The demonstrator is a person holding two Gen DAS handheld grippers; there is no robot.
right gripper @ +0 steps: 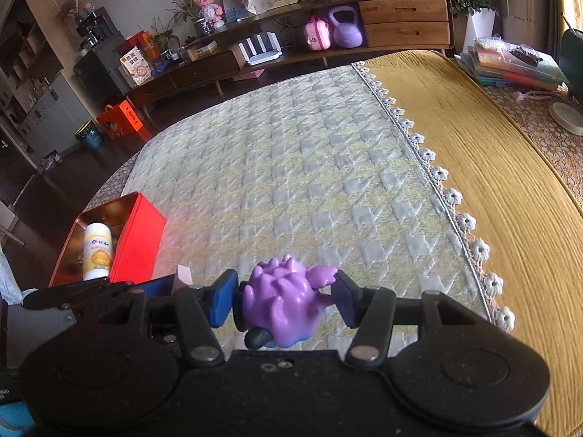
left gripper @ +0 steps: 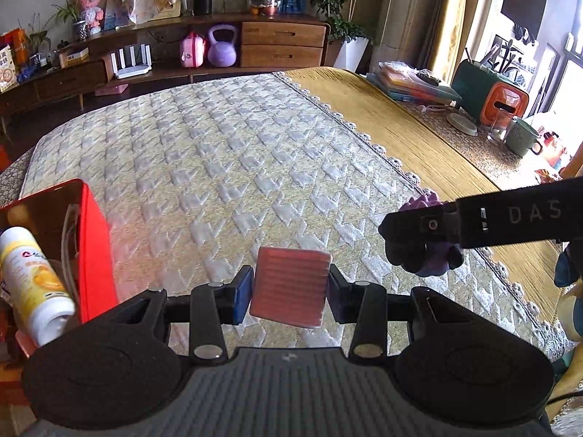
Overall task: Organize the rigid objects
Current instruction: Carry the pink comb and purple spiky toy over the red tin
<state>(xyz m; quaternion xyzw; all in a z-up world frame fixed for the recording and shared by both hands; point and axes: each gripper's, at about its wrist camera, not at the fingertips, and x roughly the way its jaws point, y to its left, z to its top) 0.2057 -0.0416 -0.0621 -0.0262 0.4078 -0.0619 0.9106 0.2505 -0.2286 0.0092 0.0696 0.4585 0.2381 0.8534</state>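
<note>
My left gripper (left gripper: 290, 287) is shut on a pink ribbed block (left gripper: 289, 286) and holds it above the quilted mat (left gripper: 218, 167). My right gripper (right gripper: 284, 298) is shut on a purple spiky toy figure (right gripper: 282, 302). That gripper and toy also show in the left wrist view (left gripper: 426, 251), to the right of the block. A red tin box (left gripper: 93, 240) stands open at the left with a white and yellow bottle (left gripper: 32, 284) inside. The box (right gripper: 136, 244) and bottle (right gripper: 96, 251) also show in the right wrist view. The left gripper's tip and block corner (right gripper: 182, 276) show left of the toy.
A yellow cloth (right gripper: 492, 182) with a flowered lace edge covers the table's right side. Stacked folders (left gripper: 411, 85), a green and orange container (left gripper: 488, 94) and a mug (left gripper: 523, 136) stand at the far right. A wooden sideboard (left gripper: 218, 40) lines the back wall.
</note>
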